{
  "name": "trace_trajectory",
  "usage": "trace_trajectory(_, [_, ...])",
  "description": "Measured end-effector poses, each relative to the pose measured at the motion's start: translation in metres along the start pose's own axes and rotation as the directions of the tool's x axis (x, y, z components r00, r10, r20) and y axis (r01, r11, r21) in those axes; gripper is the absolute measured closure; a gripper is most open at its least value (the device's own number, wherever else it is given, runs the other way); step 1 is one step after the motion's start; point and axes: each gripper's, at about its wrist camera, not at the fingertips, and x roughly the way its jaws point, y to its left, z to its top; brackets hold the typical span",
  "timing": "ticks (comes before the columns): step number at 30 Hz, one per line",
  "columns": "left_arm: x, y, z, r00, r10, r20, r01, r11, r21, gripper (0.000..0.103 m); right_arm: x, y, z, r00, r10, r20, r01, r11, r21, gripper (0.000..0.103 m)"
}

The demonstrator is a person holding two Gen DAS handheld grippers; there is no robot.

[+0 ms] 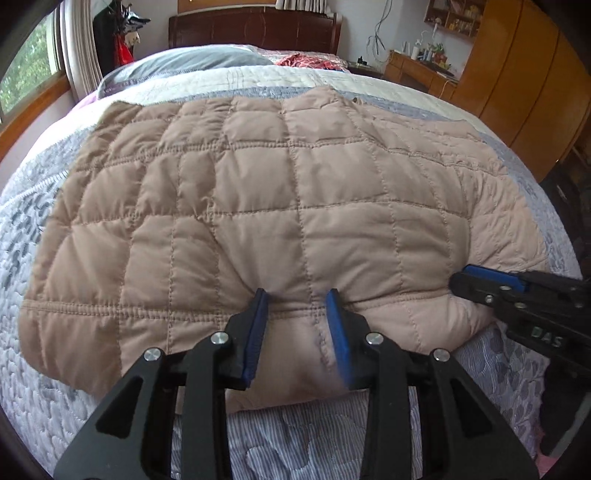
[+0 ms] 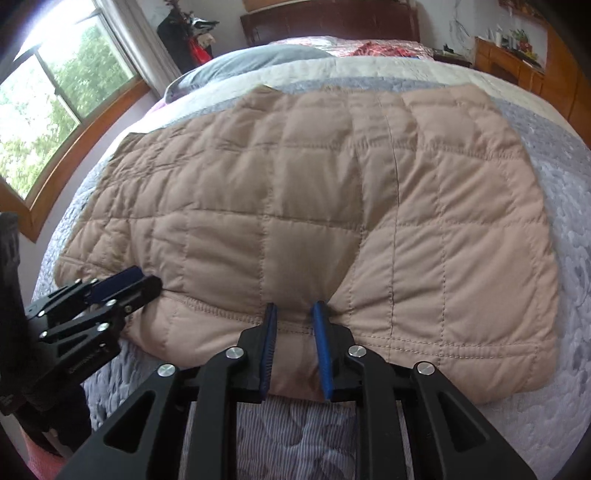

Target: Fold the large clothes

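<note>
Tan quilted jacket [image 1: 258, 206] spread flat across the bed [image 1: 44, 369], near hem at the bed's front edge. Left tongs [image 1: 298, 295] parted a little around a bunch of that hem, pads touching fabric. Right tongs [image 2: 295, 308] likewise, narrow, straddling a pinch of hem further right. Pillow [image 1: 192, 61] near the headboard [image 1: 255, 26].

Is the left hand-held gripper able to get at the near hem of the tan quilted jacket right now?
Probably yes: the left hand-held gripper already has its open fingers either side of a bunched bit of the quilted jacket's near edge, with nothing between them.
</note>
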Motion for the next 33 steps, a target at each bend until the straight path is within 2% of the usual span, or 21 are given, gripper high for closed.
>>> trace_trajectory(3, [0.002,0.006,0.0,1.0,-0.025,0.001,0.025,1.0,-0.011,0.069,0.005,0.003,-0.002,1.0,-0.014,0.02,0.014,1.0,-0.003,0.083])
trace_trajectory(8, [0.004,0.004,-0.001,1.0,0.007,0.014,-0.007,1.0,0.008,0.069,0.006,0.004,-0.003,0.999,-0.014,0.037,0.015,1.0,-0.004,0.083])
trace_trajectory(12, [0.001,0.002,-0.001,1.0,0.0,0.014,0.0,1.0,-0.003,0.07,0.0,0.0,-0.004,0.999,0.011,0.033,-0.011,1.0,-0.001,0.083])
trace_trajectory(16, [-0.013,0.008,0.002,0.999,-0.035,0.01,0.035,0.999,-0.024,0.07,-0.025,-0.015,-0.002,0.992,0.108,0.058,-0.109,0.994,0.015,0.073])
trace_trajectory(19, [-0.032,0.019,0.005,0.998,-0.036,0.046,0.037,0.999,-0.036,0.066,-0.054,-0.029,0.004,0.987,0.084,0.135,-0.086,0.996,0.009,0.065])
trace_trajectory(21, [-0.049,0.035,0.008,0.997,-0.021,0.078,0.025,0.998,-0.051,0.063,-0.073,-0.046,0.009,0.982,0.085,0.171,-0.093,0.995,0.04,0.062])
trace_trajectory(23, [-0.063,0.051,0.011,0.995,-0.001,0.098,0.008,0.998,-0.067,0.058,-0.088,-0.068,0.014,0.977,0.088,0.193,-0.106,0.991,0.085,0.05])
trace_trajectory(26, [-0.082,0.09,0.018,0.989,0.089,0.12,-0.075,0.991,-0.112,0.045,-0.105,-0.104,0.02,0.977,0.017,0.214,-0.049,0.988,0.145,0.039])
trace_trajectory(28, [-0.088,0.116,0.022,0.986,0.123,0.115,-0.106,0.984,-0.144,0.043,-0.11,-0.124,0.024,0.98,0.006,0.201,-0.038,0.987,0.157,0.034])
trace_trajectory(31, [-0.085,0.163,0.028,0.991,0.109,0.079,-0.09,0.973,-0.214,0.037,-0.111,-0.151,0.03,0.983,0.038,0.182,-0.071,0.981,0.18,0.032])
trace_trajectory(33, [-0.077,0.184,0.031,0.995,0.082,0.06,-0.064,0.965,-0.253,0.037,-0.106,-0.166,0.035,0.984,0.063,0.169,-0.098,0.973,0.209,0.031])
